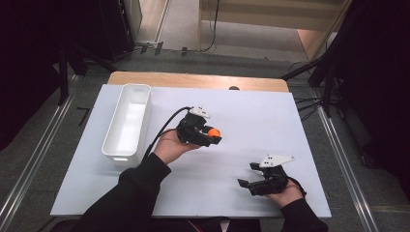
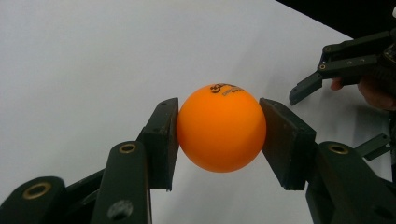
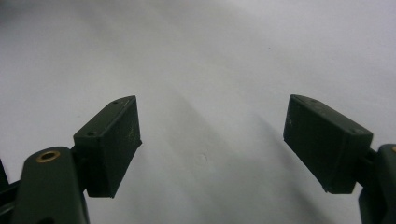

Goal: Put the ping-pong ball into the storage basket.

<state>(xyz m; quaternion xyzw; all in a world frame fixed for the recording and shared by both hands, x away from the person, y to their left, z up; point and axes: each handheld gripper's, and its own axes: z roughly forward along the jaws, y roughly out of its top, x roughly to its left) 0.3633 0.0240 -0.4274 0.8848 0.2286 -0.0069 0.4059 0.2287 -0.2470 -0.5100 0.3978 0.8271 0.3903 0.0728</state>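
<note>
An orange ball (image 2: 220,128) with black print on top sits squeezed between the two black pads of my left gripper (image 2: 218,140). From above, the same ball (image 1: 214,132) shows at the tip of the left gripper (image 1: 215,137), held over the middle of the white table. My right gripper (image 1: 247,176) rests near the table's front right, jaws pointing left and spread wide. In the right gripper view its pads (image 3: 112,142) stand far apart with only bare table between them. That right gripper (image 2: 308,86) also appears at the upper right of the left gripper view.
A long white bin (image 1: 127,121) stands on the left part of the white table top (image 1: 251,116), its inside bare. A wooden strip (image 1: 193,79) borders the far edge. Dark stands and cables sit on the floor beyond.
</note>
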